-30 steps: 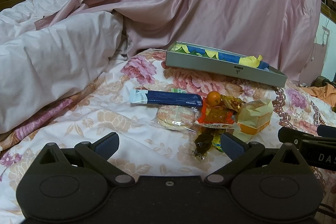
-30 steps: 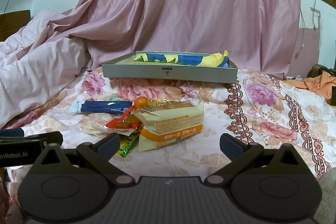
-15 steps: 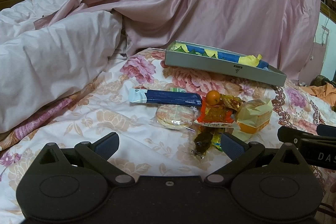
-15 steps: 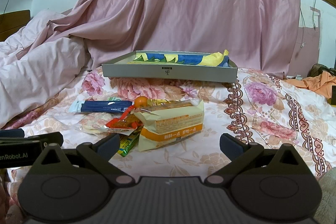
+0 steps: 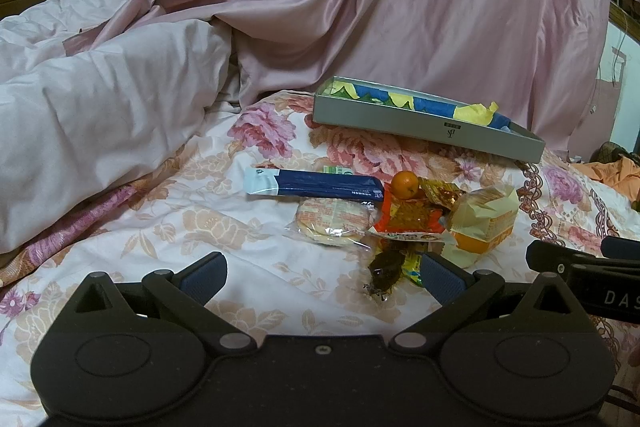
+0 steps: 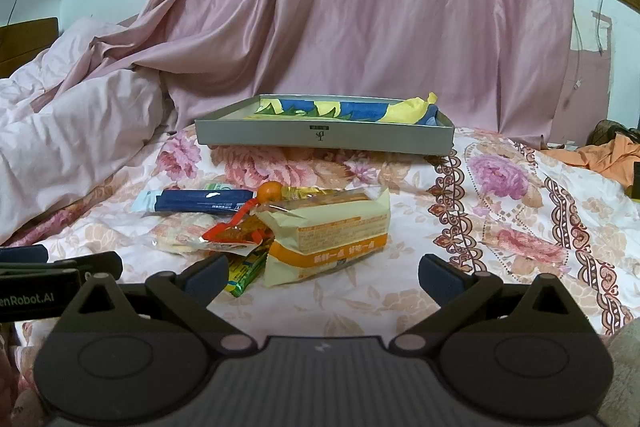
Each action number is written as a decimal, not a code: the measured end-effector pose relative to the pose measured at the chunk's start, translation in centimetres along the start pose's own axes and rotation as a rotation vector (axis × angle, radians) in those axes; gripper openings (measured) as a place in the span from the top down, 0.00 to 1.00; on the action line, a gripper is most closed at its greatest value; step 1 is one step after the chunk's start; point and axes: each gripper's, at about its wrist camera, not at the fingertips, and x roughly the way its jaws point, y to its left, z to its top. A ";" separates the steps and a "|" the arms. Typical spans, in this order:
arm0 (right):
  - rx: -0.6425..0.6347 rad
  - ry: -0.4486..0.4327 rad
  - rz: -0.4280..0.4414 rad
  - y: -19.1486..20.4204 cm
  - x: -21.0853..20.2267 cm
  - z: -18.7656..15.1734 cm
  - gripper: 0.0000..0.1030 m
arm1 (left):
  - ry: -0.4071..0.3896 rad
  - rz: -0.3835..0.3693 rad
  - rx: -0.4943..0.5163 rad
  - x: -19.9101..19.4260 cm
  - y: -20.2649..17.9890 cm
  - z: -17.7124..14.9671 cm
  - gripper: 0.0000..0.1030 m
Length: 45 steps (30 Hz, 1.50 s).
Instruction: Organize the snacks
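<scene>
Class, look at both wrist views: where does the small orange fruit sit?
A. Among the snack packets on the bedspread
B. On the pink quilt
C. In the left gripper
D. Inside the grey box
A: the orange fruit rests among the snack packets, in front of the grey box.

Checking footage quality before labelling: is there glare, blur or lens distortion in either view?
Left wrist view: sharp, dim warm light, glare on the clear wrappers, fisheye bending at the edges with dark corners. Right wrist view: equally sharp, sheen on the pink curtain, the tray rim slightly bowed, corners vignetted.
</scene>
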 end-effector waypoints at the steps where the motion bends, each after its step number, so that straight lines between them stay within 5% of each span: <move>1: -0.001 0.000 0.000 0.0 0.0 -0.1 0.00 | 0.000 0.000 0.000 0.0 0.0 0.0 0.01; 26: 0.023 0.048 0.033 -0.1 0.4 -0.1 0.00 | 0.016 0.005 0.023 1.2 -0.9 -1.3 0.01; 45: 0.127 0.126 0.121 -2.7 2.5 2.1 0.00 | 0.107 -0.033 0.086 2.8 -1.9 -0.2 0.01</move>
